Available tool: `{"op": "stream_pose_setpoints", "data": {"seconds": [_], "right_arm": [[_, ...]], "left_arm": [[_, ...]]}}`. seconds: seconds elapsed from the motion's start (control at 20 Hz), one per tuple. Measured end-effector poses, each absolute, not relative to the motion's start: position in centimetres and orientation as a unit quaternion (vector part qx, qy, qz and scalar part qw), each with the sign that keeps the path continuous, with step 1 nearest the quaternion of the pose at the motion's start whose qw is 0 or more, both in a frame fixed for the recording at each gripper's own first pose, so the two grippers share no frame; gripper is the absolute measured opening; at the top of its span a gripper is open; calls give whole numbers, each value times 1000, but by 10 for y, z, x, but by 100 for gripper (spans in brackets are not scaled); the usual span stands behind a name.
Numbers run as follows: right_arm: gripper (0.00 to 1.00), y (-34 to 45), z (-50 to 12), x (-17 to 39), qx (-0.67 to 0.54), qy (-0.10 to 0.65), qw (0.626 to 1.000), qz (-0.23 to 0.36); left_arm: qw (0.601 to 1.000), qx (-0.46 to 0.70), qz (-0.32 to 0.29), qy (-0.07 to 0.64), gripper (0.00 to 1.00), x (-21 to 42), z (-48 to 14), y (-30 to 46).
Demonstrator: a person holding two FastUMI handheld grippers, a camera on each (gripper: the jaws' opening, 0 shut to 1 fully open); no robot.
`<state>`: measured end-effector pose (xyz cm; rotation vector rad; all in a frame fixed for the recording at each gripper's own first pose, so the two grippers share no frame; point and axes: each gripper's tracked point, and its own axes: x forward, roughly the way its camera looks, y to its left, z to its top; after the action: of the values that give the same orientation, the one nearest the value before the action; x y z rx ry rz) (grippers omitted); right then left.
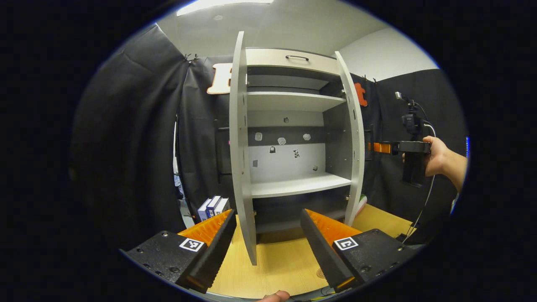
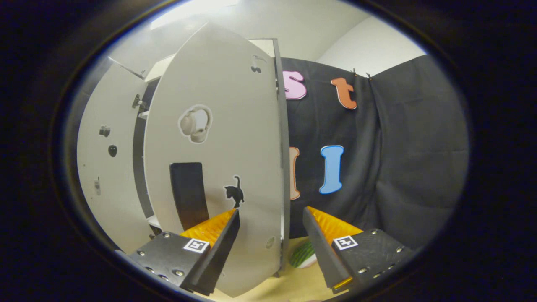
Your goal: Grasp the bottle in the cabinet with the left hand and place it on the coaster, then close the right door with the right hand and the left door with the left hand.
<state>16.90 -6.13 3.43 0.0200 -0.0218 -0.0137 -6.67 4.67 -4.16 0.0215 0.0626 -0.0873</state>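
The grey cabinet [image 1: 293, 184] stands on the wooden table with both doors swung out and its shelves bare. In the left gripper view my left gripper [image 1: 268, 228] is open low in front of it, and the left door's [image 1: 241, 147] free edge stands between its fingers, untouched. A bit of a round woven coaster [image 1: 321, 273] peeks out by the right finger. My right gripper [image 1: 372, 147], held by a hand, hovers just outside the right door [image 1: 353, 138]. In the right gripper view my right gripper [image 2: 270, 235] is open, straddling that right door's [image 2: 218, 147] free edge without pressing it.
Blue and white boxes [image 1: 214, 206] stand left of the cabinet. A green striped object [image 2: 304, 253] lies on the table [image 1: 285, 260] behind the right door. A drawer with a dark handle [image 1: 297, 57] tops the cabinet. Black cloth walls close in behind and at both sides.
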Motion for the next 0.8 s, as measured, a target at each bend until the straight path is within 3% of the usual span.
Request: {"op": "stream_pose_setpoints", "data": {"seconds": [0.2, 0.25, 0.3, 0.45, 0.65, 0.7, 0.8], "right_arm": [[91, -50, 36, 169, 8, -14, 1000, -7], [97, -47, 36, 167, 8, -14, 1000, -5], [91, -43, 35, 166, 8, -14, 1000, 0], [96, -39, 39, 156, 5, -19, 1000, 8], [96, -37, 42, 141, 1, -25, 1000, 17], [91, -37, 41, 137, -1, -26, 999, 19], [96, -37, 40, 127, -6, -25, 999, 22]], "left_arm": [[999, 13, -29, 31, 97, -70, -41, 63], [999, 13, -25, 30, 97, -69, -39, 68], [999, 13, -22, 29, 97, -68, -37, 74], [999, 5, -13, 32, 97, -69, -36, 90], [999, 5, 24, 39, 97, -70, -39, 133], [998, 5, 37, 42, 97, -69, -40, 146], [997, 2, 58, 58, 96, -67, -44, 169]]}}
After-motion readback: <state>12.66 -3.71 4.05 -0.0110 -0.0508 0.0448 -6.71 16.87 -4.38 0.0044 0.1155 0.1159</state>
